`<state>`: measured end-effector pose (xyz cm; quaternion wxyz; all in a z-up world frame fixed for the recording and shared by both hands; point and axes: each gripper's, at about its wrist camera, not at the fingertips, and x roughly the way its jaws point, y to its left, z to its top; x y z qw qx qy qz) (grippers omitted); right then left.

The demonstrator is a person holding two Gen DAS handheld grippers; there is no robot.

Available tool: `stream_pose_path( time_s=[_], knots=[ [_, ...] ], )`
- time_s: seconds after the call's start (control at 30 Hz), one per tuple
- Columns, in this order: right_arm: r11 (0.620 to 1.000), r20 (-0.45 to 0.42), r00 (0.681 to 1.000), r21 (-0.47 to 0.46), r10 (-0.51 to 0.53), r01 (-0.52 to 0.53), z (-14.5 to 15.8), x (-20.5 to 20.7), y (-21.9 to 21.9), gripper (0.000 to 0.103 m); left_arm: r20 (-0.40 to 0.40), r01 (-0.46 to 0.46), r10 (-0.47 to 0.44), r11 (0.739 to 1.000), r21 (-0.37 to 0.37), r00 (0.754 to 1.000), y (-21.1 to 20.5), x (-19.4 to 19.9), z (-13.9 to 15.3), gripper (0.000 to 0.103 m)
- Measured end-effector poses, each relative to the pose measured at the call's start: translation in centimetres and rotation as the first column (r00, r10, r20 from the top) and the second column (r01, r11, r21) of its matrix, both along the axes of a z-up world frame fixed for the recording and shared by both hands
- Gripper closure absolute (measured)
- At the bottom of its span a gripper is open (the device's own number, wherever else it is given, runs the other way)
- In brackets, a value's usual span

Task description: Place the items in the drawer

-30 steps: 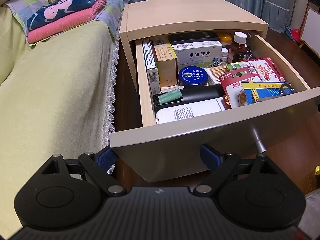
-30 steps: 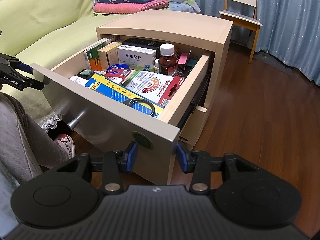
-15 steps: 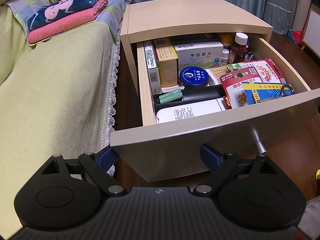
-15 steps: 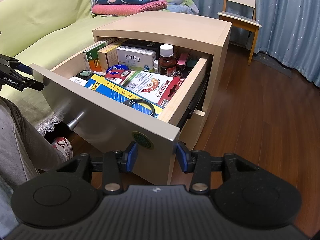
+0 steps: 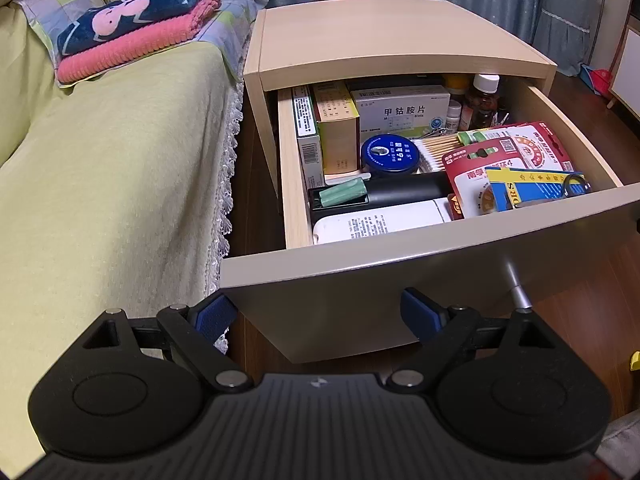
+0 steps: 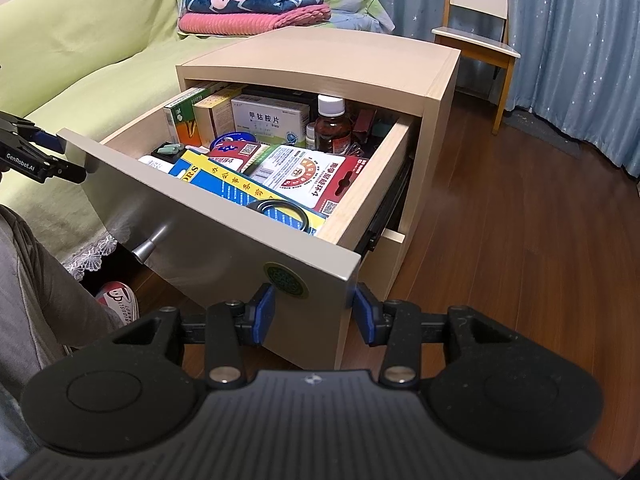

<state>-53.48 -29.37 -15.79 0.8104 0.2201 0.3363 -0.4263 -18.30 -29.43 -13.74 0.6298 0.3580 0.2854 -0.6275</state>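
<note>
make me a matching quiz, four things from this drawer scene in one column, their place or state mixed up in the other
1. round blue tin
2. brown bottle
3. pink blanket
4. left gripper

a. folded on the bed
b. open, in front of the drawer front
c. upright at the back of the drawer
d. lying in the drawer beside the cotton swabs

Pairs: 1-d, 2-c, 3-a, 4-b

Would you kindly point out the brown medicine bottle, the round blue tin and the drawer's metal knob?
brown medicine bottle [image 6: 331,128], right wrist view, on its glass body.
round blue tin [image 5: 389,155], left wrist view, on its lid.
metal knob [image 6: 146,247], right wrist view, on its rounded end.
</note>
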Motion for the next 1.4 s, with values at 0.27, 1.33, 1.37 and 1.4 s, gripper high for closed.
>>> stream_pose_path(
  time_s=[0.27,1.33,1.37,1.4],
  knots=[
    [1.000,-0.004,1.000,-0.006,-0.003,0.003,0.01,0.10,-0.10,0.064,0.002,-0.007,0.007,1.000,-0.009,1.000,0.10,-0.01,-0.09,0.014],
    [1.000,-0.008,1.000,-0.026,-0.016,0.016,-0.05,0.15,0.46,0.063,0.000,-0.007,0.007,1.000,-0.024,1.000,0.26,0.02,-0.27,0.014],
    [1.000,-0.008,1.000,-0.027,-0.017,0.017,-0.06,0.16,0.49,0.063,0.000,-0.007,0.007,1.000,-0.024,1.000,0.27,0.03,-0.27,0.014],
    [0.999,-0.008,1.000,-0.027,-0.018,0.018,-0.06,0.16,0.50,0.063,0.000,-0.007,0.007,1.000,-0.025,1.000,0.29,0.03,-0.29,0.014]
  ],
)
